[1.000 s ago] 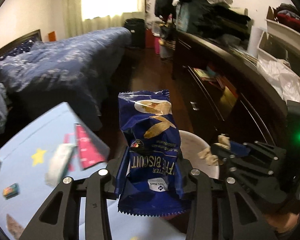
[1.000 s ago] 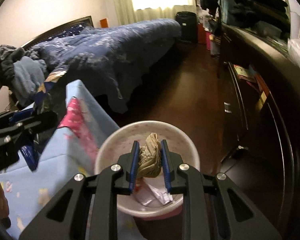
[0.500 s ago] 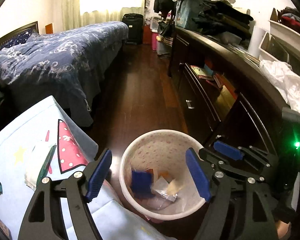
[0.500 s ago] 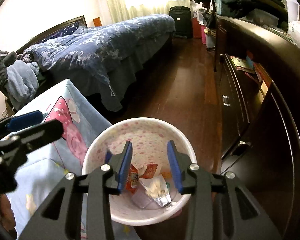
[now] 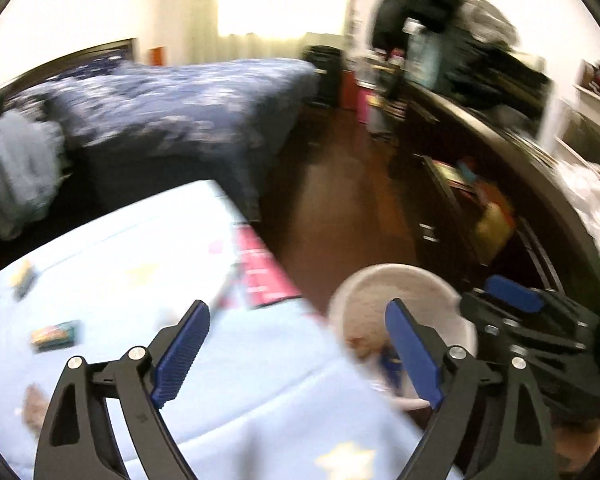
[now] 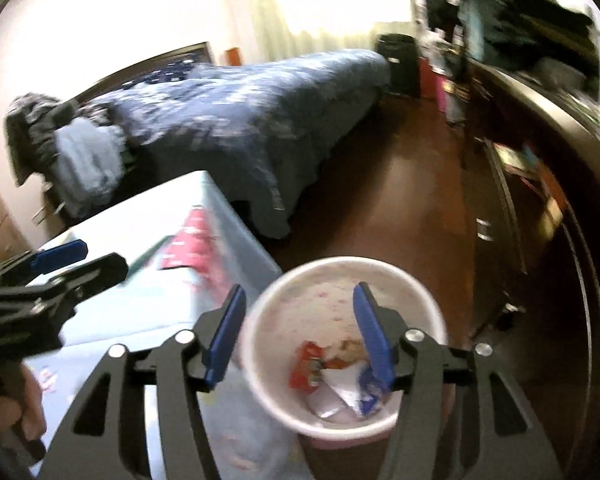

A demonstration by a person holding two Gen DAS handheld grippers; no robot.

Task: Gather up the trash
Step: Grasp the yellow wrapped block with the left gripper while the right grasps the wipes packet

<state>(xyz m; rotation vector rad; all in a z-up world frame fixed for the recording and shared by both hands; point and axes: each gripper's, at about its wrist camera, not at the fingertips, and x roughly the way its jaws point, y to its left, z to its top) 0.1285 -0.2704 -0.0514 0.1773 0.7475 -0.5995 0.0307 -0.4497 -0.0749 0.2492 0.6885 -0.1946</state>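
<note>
A pale pink waste bin (image 6: 428, 300) stands on the floor beside the light blue table (image 6: 100, 336); red, white and blue wrappers (image 6: 340, 384) lie inside it. It also shows in the left wrist view (image 5: 364, 284). My right gripper (image 6: 300, 332) is wide open and empty above the bin. My left gripper (image 5: 296, 352) is wide open and empty over the table's edge. A small green-orange wrapper (image 5: 56, 334) and another small piece (image 5: 24, 280) lie on the table (image 5: 120, 248). Both views are motion-blurred.
A bed with a dark blue quilt (image 5: 180, 112) stands beyond the table. A dark wooden dresser (image 6: 548, 208) piled with clothes runs along the right. Brown wooden floor (image 5: 340, 200) lies between them. A pink-red picture (image 5: 260, 268) is at the table's corner.
The left gripper let go of the blue biscuit bag and the right gripper of the crumpled paper; both fell into the bin. Both grippers opened wide, and the left has swung back over the table.
</note>
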